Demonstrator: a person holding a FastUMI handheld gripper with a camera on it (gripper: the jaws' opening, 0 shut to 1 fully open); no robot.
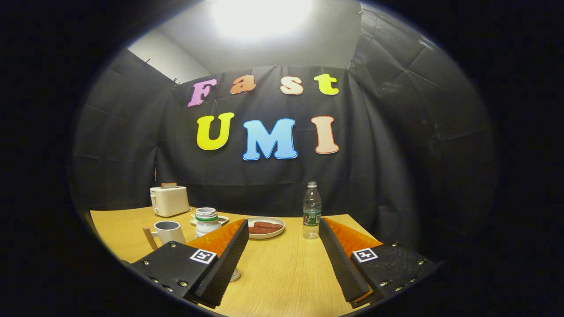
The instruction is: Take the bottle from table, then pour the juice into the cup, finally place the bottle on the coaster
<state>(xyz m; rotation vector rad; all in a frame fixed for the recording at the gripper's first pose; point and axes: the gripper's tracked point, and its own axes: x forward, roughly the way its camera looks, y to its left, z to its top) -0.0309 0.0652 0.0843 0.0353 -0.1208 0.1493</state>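
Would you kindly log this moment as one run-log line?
gripper: open, empty | bottle: upright on table, beyond fingers | cup: left | phase: approach

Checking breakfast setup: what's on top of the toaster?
A slice of toast sticks up from the toaster; its lower part is hidden inside. The hand-held gripper is open, far from it.

Fingers (282, 229) apart, bottle (312, 210) beyond.
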